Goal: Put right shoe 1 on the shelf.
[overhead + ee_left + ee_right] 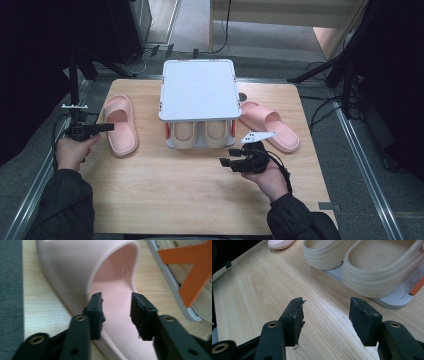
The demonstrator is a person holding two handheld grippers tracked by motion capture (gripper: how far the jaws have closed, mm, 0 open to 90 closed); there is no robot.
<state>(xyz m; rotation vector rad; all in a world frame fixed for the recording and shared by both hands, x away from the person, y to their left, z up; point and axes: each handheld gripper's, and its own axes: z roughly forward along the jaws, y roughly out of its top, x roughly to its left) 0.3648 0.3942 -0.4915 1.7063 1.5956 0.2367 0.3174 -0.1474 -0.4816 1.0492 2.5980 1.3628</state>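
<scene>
A pink slipper (120,125) lies on the table's left, toe toward me. My left gripper (107,127) is level at its left edge. In the left gripper view the jaws of the left gripper (116,297) stand open just above the pink slipper (75,270), at the mouth of its strap, pressing on nothing. A second pink slipper (270,125) lies right of the white two-level rack (199,90). Two beige slippers (186,134) (216,132) sit on its lower shelf. My right gripper (225,157) (325,302) is open and empty over bare wood, facing the beige slippers (382,267).
The rack's grey base (392,300) and orange brace (195,272) lie close to both grippers. The wooden table (190,200) has free room in front. Tripod legs and cables stand on the floor beyond the table's edges.
</scene>
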